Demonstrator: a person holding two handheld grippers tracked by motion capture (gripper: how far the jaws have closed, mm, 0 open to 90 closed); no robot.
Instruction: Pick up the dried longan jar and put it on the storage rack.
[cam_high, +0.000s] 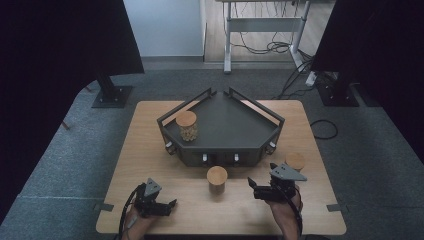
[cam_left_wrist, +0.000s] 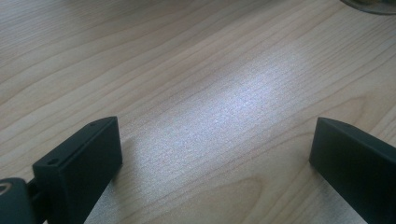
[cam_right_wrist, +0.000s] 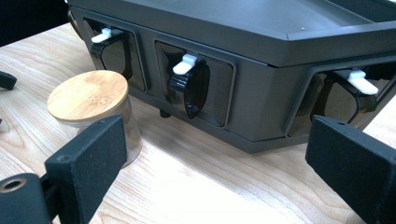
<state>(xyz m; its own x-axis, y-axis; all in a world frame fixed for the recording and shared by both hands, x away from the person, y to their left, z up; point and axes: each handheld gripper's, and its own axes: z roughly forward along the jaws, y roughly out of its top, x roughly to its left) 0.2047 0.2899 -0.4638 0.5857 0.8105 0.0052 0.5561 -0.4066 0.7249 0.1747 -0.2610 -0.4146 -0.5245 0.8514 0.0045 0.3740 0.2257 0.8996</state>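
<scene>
Standing open and empty above the desk (cam_high: 150, 145), both: left tongs (cam_high: 159, 206) low at the near left edge, right tongs (cam_high: 261, 187) facing the middle. Sitting just beside the right tongs, untouched, a small clear glass jar (cam_high: 217, 180) with a round, pale bamboo lid, upright on the bare wood. Rising directly behind it, a dark grey angular tray (cam_high: 235, 125) with white-tabbed black clips along its front, another filled jar (cam_high: 187, 125) on top.
</scene>
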